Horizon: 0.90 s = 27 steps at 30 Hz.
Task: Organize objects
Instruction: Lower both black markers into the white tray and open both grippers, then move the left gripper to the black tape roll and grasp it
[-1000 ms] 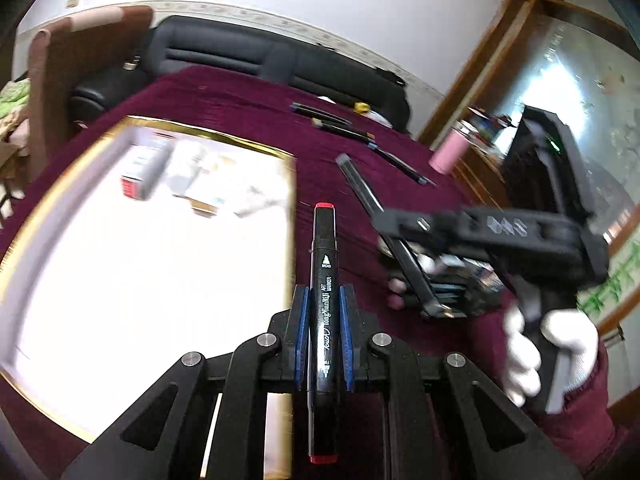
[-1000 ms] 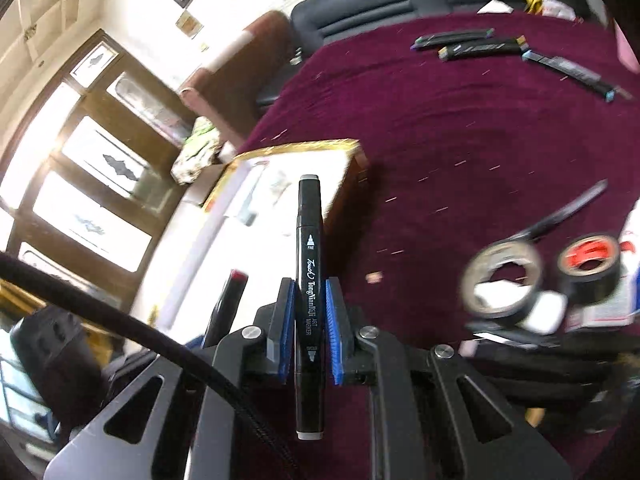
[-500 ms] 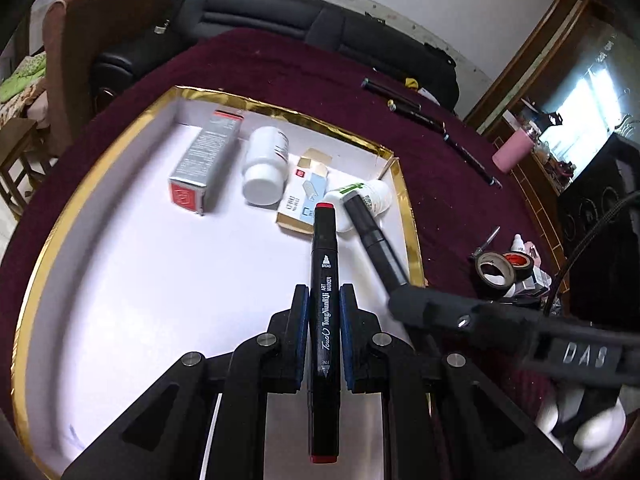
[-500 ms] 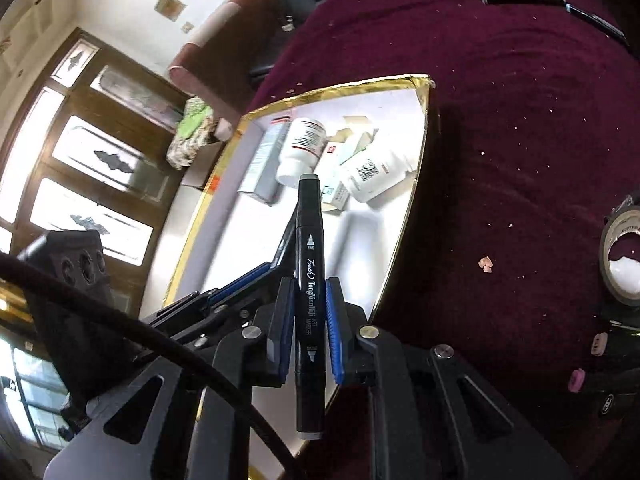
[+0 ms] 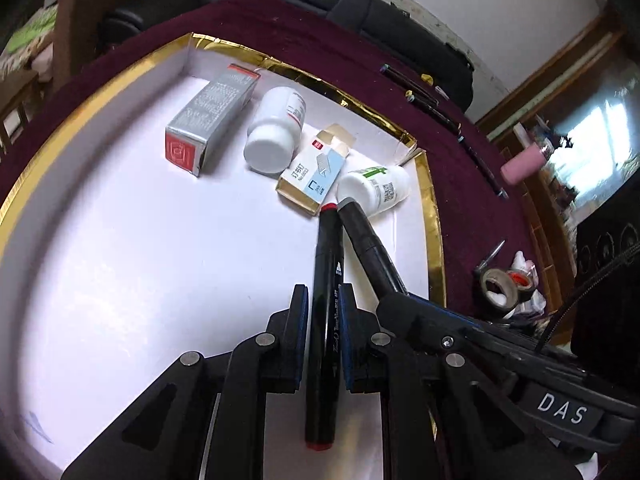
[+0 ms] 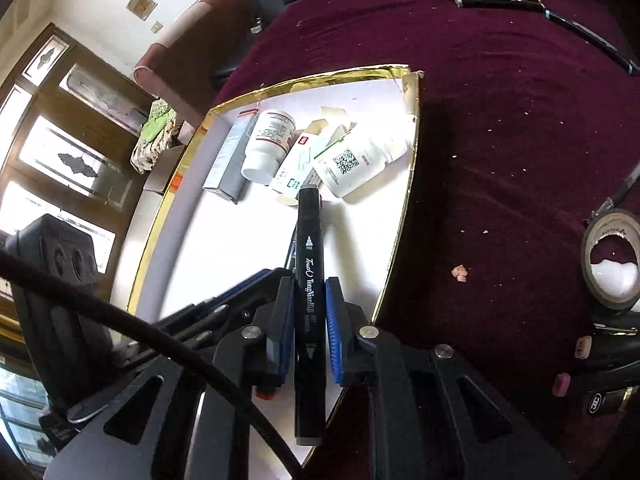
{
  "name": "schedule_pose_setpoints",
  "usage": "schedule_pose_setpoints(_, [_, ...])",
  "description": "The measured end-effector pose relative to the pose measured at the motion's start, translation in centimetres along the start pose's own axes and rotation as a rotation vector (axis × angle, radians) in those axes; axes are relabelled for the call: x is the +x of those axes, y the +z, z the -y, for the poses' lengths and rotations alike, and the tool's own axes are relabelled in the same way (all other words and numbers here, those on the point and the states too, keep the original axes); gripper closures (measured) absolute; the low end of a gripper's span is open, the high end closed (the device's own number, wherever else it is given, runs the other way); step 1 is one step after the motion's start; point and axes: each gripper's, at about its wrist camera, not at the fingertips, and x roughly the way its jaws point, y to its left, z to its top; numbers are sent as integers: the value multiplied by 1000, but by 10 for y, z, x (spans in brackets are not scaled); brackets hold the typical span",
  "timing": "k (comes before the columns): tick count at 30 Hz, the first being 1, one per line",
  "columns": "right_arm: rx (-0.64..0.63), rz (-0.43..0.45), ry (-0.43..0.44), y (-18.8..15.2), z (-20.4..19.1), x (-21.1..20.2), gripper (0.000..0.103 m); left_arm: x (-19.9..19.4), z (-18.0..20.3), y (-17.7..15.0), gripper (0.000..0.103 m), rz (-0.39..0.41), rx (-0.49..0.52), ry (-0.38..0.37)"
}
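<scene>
So both grippers are clamped on black markers over the white tray (image 5: pixel 120 240): the left gripper (image 5: pixel 324 340) grips a red-capped marker (image 5: pixel 326 280), the right gripper (image 6: pixel 307 320) a grey-capped marker (image 6: pixel 308 264). Both marker tips sit just beside the staple box (image 5: pixel 316 172) and the green-label bottle (image 5: pixel 376 188), with another bottle (image 5: pixel 276 132) and a silver box (image 5: pixel 212 120) lying further back in the tray.

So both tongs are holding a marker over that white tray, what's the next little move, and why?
Probably lower both a touch and open them. The left tongs grip the red-capped marker and the right tongs the grey-capped marker, both angled down over the gold-rimmed tray, tips near the staple box and bottle. Bare tray floor lies below them.
</scene>
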Motion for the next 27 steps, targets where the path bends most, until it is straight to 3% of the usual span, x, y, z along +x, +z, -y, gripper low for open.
schedule_pose_setpoints(9, [18, 26, 27, -9, 6, -8, 88, 4, 3, -4, 88, 5, -49, -6])
schedule_pose_setpoints(13, [-2, 76, 30, -9, -1, -19, 76, 0, 4, -5, 88, 33, -53, -16])
schedule_pose_setpoints(16, [-28, 130, 40, -9, -2, -40, 76, -11, 6, -6, 88, 71, -58, -40])
schedule_pose_setpoints(20, [-84, 237, 12, -14, -1, -83, 73, -35, 21, -7, 87, 135, -21, -57])
schedule_pose_setpoints(24, [-144, 391, -54, -26, 8, -140, 67, -52, 41, -10, 68, 182, 25, -69])
schedule_pose_setpoints(27, [-207, 541, -162, -43, 6, -182, 58, -56, 70, -14, 68, 198, 104, -74])
